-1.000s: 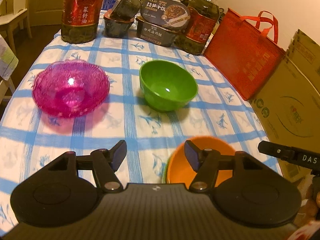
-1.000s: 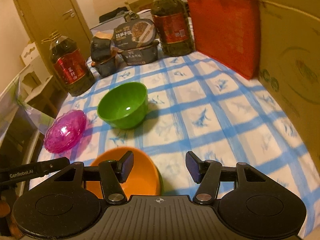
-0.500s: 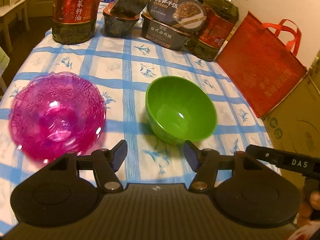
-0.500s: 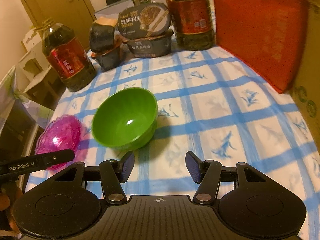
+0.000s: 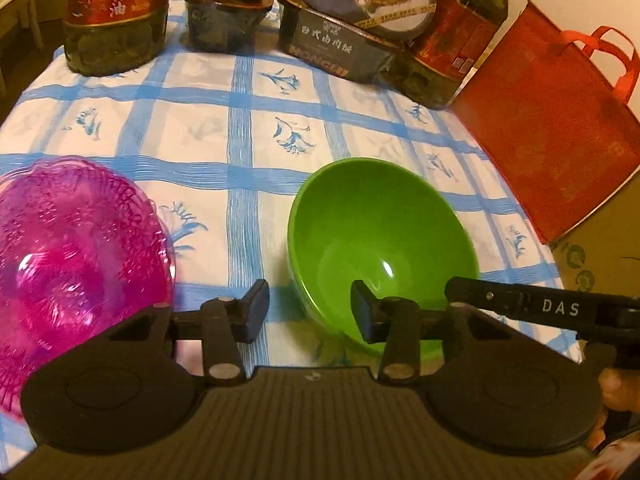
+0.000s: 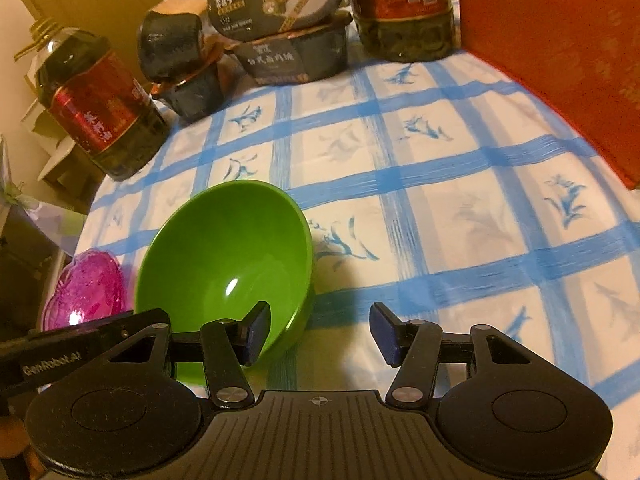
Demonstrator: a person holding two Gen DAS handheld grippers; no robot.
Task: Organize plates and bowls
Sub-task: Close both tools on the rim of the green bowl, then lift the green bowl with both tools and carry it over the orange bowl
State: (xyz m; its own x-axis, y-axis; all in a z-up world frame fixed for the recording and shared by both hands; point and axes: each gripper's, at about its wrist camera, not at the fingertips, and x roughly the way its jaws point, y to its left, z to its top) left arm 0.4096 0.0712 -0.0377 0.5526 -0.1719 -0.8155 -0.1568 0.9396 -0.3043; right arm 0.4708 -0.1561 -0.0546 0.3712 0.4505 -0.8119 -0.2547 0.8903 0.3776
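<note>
A green bowl stands upright on the blue-checked tablecloth, with a pink glass bowl to its left. My left gripper straddles the green bowl's left wall, one finger outside and one inside. Its jaws are closing, and the pads are clear of the wall. My right gripper straddles the bowl's right wall the same way, also closing with a gap on both sides. One finger of the right gripper shows in the left wrist view, at the bowl's right side.
Two big oil bottles, stacked dark food boxes and a dark jar line the far side. A red bag and a cardboard box stand along the right.
Both grippers came forward and down onto the green bowl, which now sits between them. The orange bowl dropped out of view. The left jaws narrowed clearly, the right a little.
</note>
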